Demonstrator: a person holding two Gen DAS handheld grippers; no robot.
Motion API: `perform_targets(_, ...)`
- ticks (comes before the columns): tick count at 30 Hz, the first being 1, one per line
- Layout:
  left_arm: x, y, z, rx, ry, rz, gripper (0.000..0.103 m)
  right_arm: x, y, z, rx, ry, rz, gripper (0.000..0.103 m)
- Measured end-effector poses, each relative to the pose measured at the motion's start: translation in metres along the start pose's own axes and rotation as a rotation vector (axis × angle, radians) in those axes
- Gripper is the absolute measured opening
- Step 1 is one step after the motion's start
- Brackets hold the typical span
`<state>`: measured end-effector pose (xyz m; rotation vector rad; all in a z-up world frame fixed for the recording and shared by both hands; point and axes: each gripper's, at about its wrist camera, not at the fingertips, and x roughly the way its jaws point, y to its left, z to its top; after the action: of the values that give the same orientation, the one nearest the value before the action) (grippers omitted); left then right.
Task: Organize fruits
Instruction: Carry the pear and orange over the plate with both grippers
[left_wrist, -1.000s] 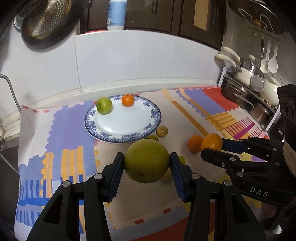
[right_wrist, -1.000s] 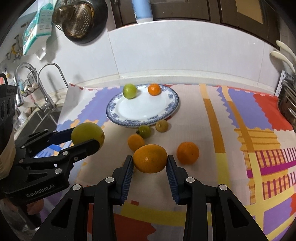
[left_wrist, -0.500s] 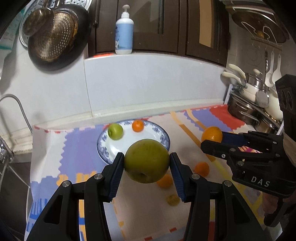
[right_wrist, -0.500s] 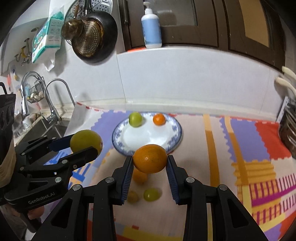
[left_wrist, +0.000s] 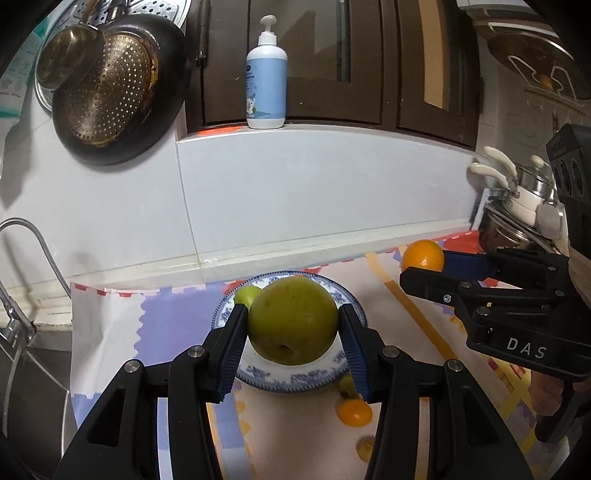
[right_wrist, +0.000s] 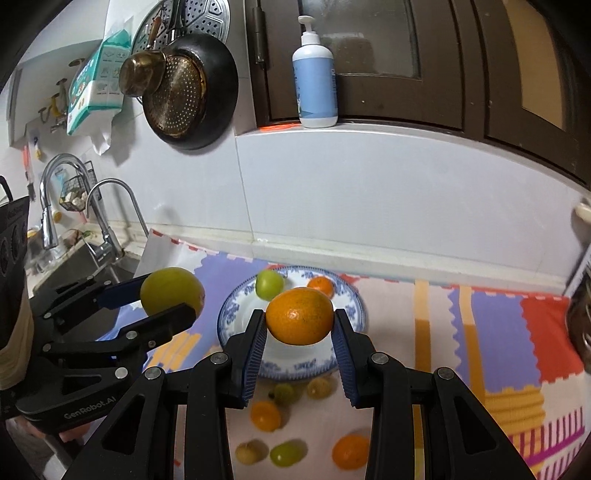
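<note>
My left gripper (left_wrist: 292, 322) is shut on a large yellow-green pear (left_wrist: 292, 320), held in the air above the blue-and-white plate (left_wrist: 295, 378). My right gripper (right_wrist: 300, 316) is shut on a big orange (right_wrist: 300, 316), also held above the plate (right_wrist: 236, 314). On the plate lie a small green apple (right_wrist: 270, 283) and a small tangerine (right_wrist: 322, 286). Each gripper shows in the other's view: the right one (left_wrist: 424, 264) with its orange (left_wrist: 422, 254), the left one (right_wrist: 173, 299) with its pear (right_wrist: 171, 291). Several small fruits lie on the mat in front of the plate (right_wrist: 266, 415).
A colourful patterned mat (right_wrist: 498, 325) covers the counter. A sink with taps (right_wrist: 99, 221) is at the left. Pots and utensils (left_wrist: 524, 199) stand at the right. A soap bottle (left_wrist: 266, 74) sits on the ledge above the white backsplash; a pan with strainer (left_wrist: 110, 92) hangs on the wall.
Both grippers have risen with their fruit and tilted up, so more of the wall and cupboards shows. The plate now lies lower in both views, right behind the held fruit.
</note>
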<state>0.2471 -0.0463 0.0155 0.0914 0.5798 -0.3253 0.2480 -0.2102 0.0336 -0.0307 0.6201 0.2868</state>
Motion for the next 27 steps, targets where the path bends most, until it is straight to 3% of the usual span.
perform_targets(17, 0.076, 0.024, 0.01, -0.041, 0.087, 0.042, 0.049, 0.088, -0.016, 0.025, -0.043, 0.113, 0.052, 0.037)
perform_targets(27, 0.125, 0.027, -0.01, -0.055, 0.174, 0.05, 0.049, 0.147, -0.029, 0.015, -0.047, 0.23, 0.089, 0.037)
